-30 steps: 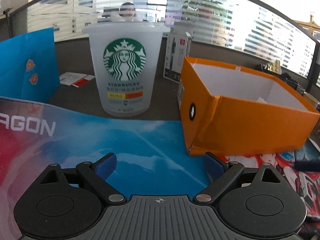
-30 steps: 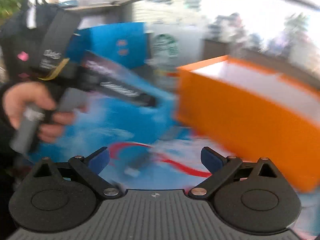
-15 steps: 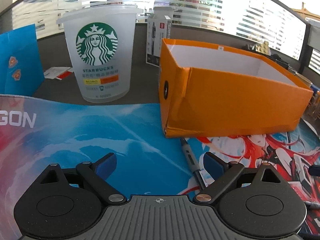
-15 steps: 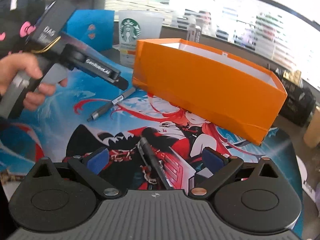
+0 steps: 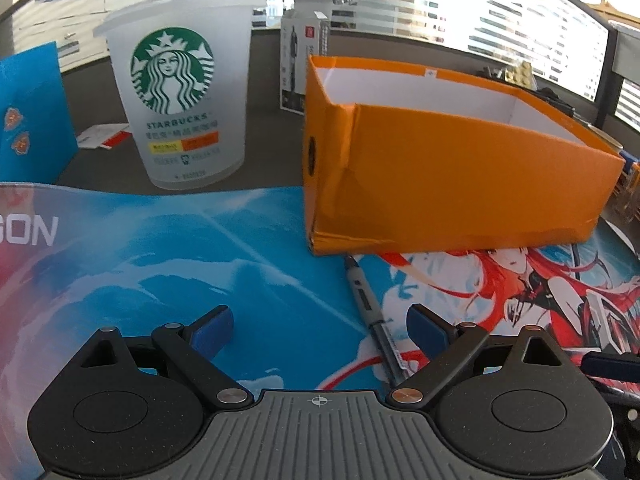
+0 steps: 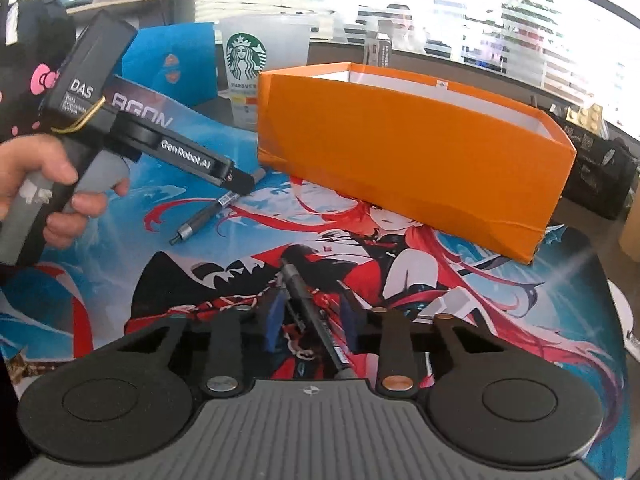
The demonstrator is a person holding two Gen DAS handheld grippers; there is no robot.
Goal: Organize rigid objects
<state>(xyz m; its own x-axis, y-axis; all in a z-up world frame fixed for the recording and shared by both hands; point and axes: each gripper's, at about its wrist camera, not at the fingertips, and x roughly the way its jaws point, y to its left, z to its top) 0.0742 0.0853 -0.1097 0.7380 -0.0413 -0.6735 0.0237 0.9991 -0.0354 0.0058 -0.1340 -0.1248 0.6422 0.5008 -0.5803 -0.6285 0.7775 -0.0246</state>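
We are seeing the orange box [image 6: 416, 148] sitting on the anime desk mat [image 5: 160, 264]. The left gripper [image 5: 320, 328] is hovering, jaws spread, over a grey pen [image 5: 374, 316] — the right gripper [image 6: 310, 320] is closing its jaws around a black pen [image 6: 308, 312] lying on the mat.

Orange box [image 5: 460, 184]: open-topped, standing on the far part of the printed mat [image 5: 168, 272]; blocks passage beyond it, interior reachable from above.
Frosted cup [image 5: 180, 92]: upright, left of the box, a clear gap between them.
Blue folder [image 5: 28, 112]: upright at far left.
Pen [image 5: 374, 320]: loose on the mat just before the box.
Mat's left part: bare, free room.
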